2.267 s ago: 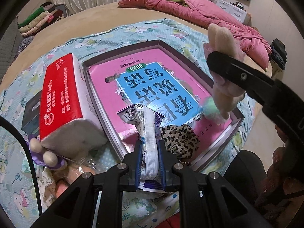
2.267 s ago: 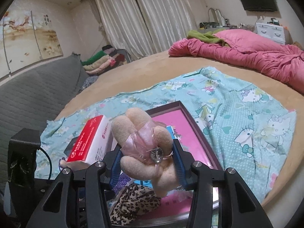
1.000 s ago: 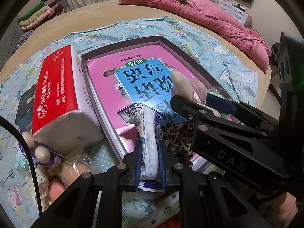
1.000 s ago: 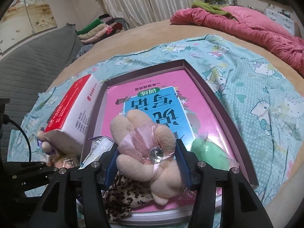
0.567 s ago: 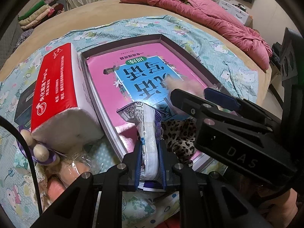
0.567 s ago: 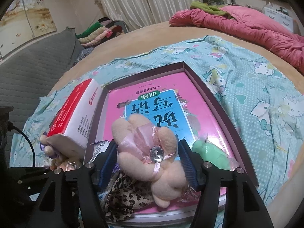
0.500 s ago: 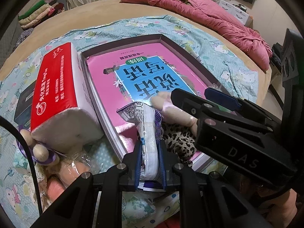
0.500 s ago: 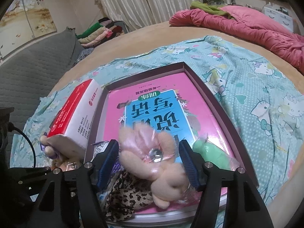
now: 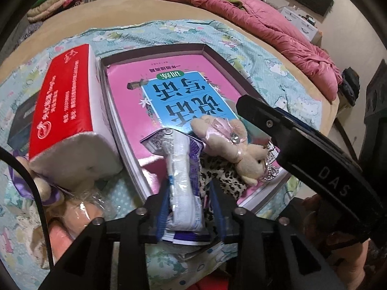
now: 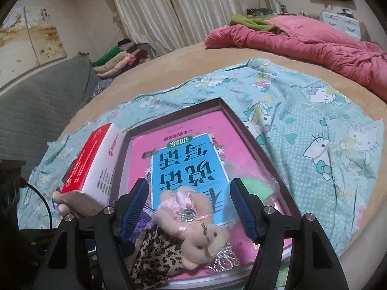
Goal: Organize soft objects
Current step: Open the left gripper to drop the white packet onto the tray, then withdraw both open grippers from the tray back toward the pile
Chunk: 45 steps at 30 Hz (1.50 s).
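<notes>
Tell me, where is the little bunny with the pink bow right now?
The bunny lies in the pink box, at its near end, partly on the leopard-print cloth, between the right gripper's open jaws.

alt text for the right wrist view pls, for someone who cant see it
The right gripper, jaws open after just widening, hangs over a beige plush bunny lying free on a leopard-print cloth in a shallow box lined with a pink book. A red tissue pack leans at its left.
</notes>
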Available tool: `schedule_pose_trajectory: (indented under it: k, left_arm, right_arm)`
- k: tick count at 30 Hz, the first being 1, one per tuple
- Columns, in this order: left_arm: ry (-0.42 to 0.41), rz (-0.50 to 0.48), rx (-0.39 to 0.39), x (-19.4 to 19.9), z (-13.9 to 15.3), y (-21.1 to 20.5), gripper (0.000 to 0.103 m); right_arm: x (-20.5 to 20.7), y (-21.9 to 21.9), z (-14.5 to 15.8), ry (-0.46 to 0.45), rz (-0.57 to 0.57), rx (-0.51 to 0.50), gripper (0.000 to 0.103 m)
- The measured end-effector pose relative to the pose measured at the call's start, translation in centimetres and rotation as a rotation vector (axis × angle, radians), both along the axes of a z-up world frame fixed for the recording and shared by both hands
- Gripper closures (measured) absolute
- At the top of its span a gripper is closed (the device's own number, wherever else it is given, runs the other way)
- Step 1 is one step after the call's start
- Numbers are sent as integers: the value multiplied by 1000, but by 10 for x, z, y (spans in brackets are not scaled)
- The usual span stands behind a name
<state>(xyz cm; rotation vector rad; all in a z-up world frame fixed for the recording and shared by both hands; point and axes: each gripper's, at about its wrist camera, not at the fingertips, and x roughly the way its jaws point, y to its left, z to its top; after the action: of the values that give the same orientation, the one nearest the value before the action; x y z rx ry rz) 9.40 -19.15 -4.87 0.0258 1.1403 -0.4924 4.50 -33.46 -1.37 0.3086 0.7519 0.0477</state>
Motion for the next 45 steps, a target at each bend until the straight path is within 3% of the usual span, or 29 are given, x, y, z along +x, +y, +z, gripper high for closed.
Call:
schedule_pose_trajectory:
  k: [3, 7, 20, 27, 38, 45]
  left_arm:
    - [-5, -3, -9, -1, 1, -1, 66]
    - [-15, -16, -14, -3, 5, -4, 54]
    - [-77, -26, -2, -11, 26, -3, 38]
    - [-117, 16, 49, -15, 37, 3, 33]
    - [-139, 63, 66, -23, 52, 22, 23]
    - [-160, 84, 81, -28, 60, 34, 23]
  right_arm:
    - [0, -2, 0, -2, -7, -1, 31]
    - [-1, -4, 0, -4, -20, -6, 31]
    - [-3, -15, 1, -8, -71, -6, 29]
    - [-4, -13, 1, -6, -72, -30, 28]
    - [-14, -6, 12, -52, -76, -97, 25]
    - [-22, -4, 21, -69, -88, -107, 24]
